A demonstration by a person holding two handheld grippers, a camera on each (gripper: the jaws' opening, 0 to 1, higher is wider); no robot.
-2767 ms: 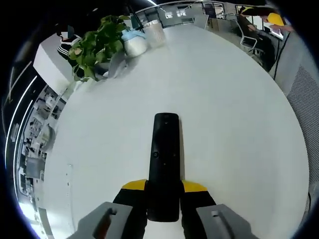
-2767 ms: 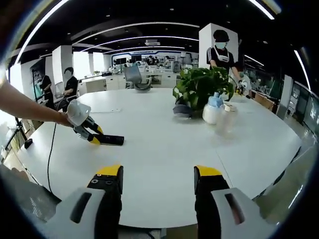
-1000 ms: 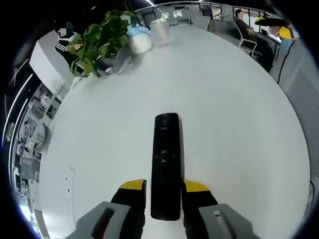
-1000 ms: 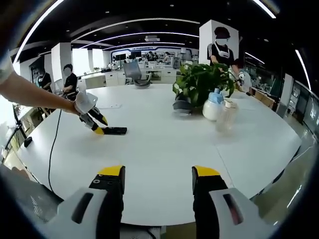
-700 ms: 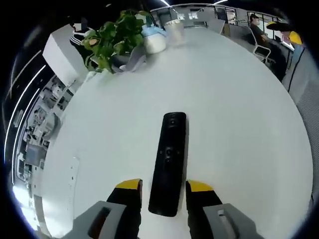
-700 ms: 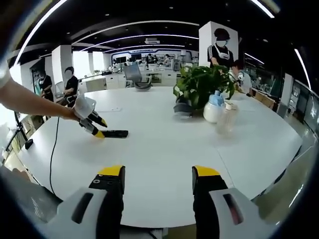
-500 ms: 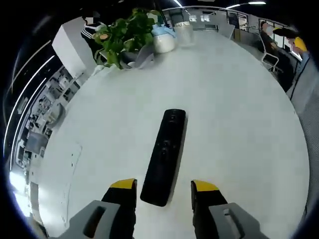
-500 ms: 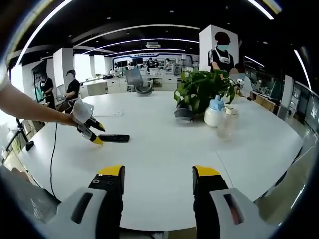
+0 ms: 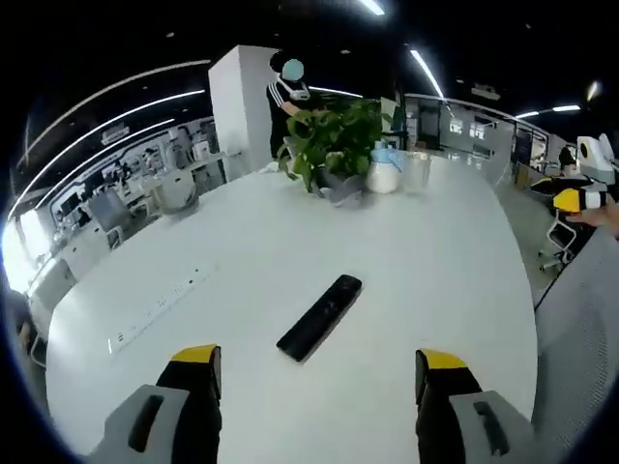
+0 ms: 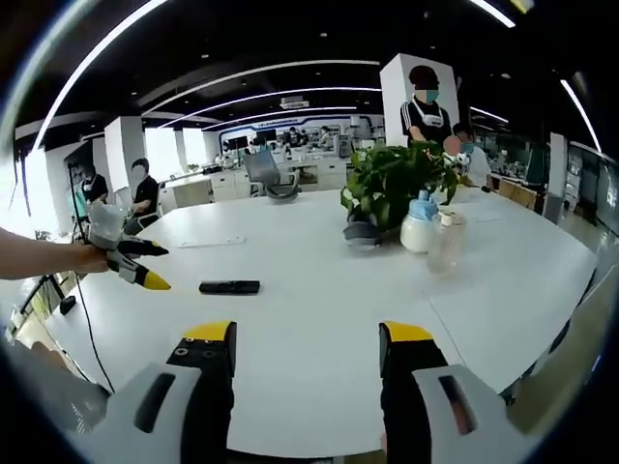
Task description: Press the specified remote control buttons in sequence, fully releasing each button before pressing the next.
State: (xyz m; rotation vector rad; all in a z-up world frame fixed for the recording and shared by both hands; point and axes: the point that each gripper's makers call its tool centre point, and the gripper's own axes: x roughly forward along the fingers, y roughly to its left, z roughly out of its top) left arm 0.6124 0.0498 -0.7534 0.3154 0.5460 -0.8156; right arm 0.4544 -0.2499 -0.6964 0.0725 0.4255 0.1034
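One remote control lies apparently untouched between two open grippers.

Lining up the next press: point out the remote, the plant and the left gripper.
remote point(image 9: 319, 316), left gripper view, middle of its body.
plant point(image 10: 392, 179), right gripper view, its leaves.
left gripper point(image 10: 140, 267), right gripper view, between its yellow tips.

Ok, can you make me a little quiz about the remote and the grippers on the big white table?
1. True or false: the left gripper is clamped on the remote.
2. What stands next to the plant? A) a laptop B) bottles C) a red ball
3. Fill in: the remote lies flat on the white ____.

Key: 1 false, both its jaws stand apart and clear of the remote. 2 B. 3 table.
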